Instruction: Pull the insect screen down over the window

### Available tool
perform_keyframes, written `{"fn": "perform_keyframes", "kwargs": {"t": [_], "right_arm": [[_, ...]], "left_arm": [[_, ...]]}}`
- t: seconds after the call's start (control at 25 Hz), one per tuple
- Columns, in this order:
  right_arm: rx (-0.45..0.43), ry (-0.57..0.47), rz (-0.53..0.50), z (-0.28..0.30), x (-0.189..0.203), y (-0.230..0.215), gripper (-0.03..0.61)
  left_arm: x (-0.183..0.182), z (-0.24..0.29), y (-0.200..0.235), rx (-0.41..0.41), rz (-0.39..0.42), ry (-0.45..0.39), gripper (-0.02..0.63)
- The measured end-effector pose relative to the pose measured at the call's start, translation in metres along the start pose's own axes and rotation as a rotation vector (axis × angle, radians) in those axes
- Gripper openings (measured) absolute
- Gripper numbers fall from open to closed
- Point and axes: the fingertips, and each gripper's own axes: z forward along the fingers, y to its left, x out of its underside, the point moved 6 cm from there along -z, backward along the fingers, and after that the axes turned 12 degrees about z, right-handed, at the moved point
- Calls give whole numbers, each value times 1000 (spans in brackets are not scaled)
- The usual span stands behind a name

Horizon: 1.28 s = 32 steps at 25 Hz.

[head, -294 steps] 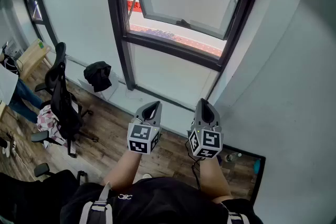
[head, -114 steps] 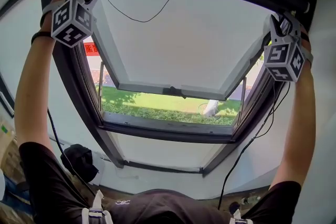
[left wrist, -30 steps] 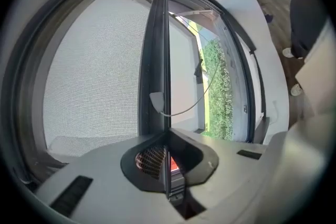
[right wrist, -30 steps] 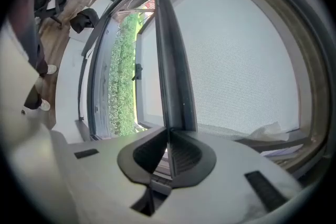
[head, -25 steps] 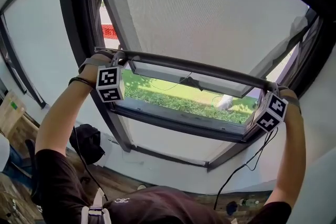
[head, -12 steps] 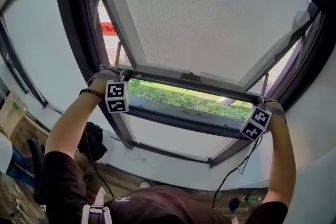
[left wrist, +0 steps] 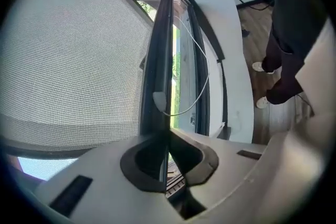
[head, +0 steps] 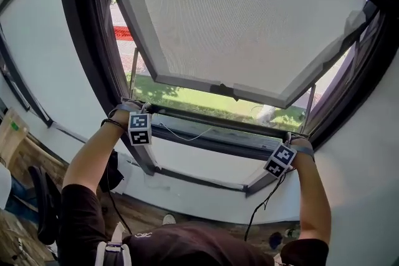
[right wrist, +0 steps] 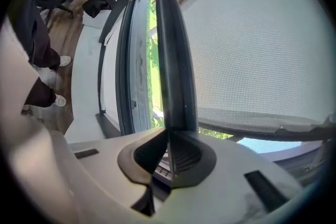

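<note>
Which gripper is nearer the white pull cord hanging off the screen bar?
Left. The left gripper clamps the screen bar close beside the pull cord; the right gripper clamps the bar's far end, well away.

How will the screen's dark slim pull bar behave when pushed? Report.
The dark slim pull bar: probably stiff, running straight between left gripper and right gripper, both clamped on it. Hung on fine grey mesh, so likely light.

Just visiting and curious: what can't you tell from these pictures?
- Head view: where the left gripper and right gripper meet the pull bar, covered by marker cubes and hands.
- Head view: the insect screen's top, cut off by the upper edge.
- Head view: small floor items, too tiny to name.
</note>
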Motion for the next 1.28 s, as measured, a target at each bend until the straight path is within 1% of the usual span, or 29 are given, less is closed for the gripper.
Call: {"fn": "perform_keyframes", "kwargs": {"t": [0.08,0.16,0.24,0.32,0.44,0.6,0.68,0.8,1.0,1.28], "right_arm": [[-15,4,1,10,2,13,23],[-20,1,3,21,3,27,23],[-1,-3,16,29,4,40,23],[27,-8,32,36,5,49,23],[40,-15,47,43,6,58,25],[20,-26,65,51,10,74,26],[6,-13,62,54,15,85,26],[3,-15,74,58,19,98,26],[24,-50,120,64,20,98,30],[26,-53,143,66,22,106,31]], "left_arm": [[-2,11,-11,19,-2,3,25],[-4,23,-23,18,-5,-5,25],[-5,34,-34,-17,-17,-3,25],[-7,43,-44,-53,-33,17,25],[-9,51,-54,-68,-42,38,25],[-11,61,-67,-61,-51,40,26],[-14,68,-76,-55,-61,44,26],[-16,78,-87,-65,-79,48,28],[-15,84,-88,-60,-103,47,29],[-18,87,-94,-52,-116,53,31]]}}
